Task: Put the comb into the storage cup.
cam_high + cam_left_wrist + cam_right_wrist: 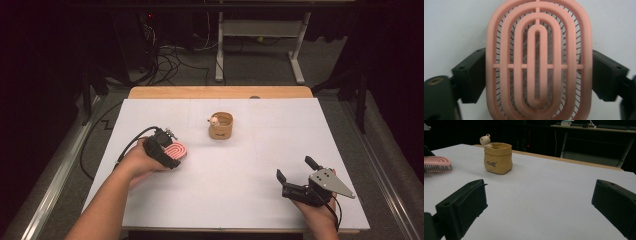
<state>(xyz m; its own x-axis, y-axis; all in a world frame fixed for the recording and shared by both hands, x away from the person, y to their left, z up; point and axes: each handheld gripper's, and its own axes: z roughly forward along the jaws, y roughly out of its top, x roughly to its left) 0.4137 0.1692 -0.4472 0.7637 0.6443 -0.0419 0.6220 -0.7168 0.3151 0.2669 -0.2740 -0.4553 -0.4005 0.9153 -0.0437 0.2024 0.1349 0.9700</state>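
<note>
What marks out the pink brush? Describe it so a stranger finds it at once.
On the white table, look to the left side, where the left gripper closes on the pink brush. It is a flat oval of concentric pink ribs over dark bristles, unlike the tan pouch-shaped pot farther back.

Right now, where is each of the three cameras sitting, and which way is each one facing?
High view: above the person's side, facing forward and down on the white table; forearms, left gripper and right gripper show.
Left gripper view: on the left gripper, looking at the pink brush between its black jaws.
Right gripper view: low on the right gripper, facing across the table to the tan pot; open jaws show.
Shared: high and right gripper views show brush and pot.
</note>
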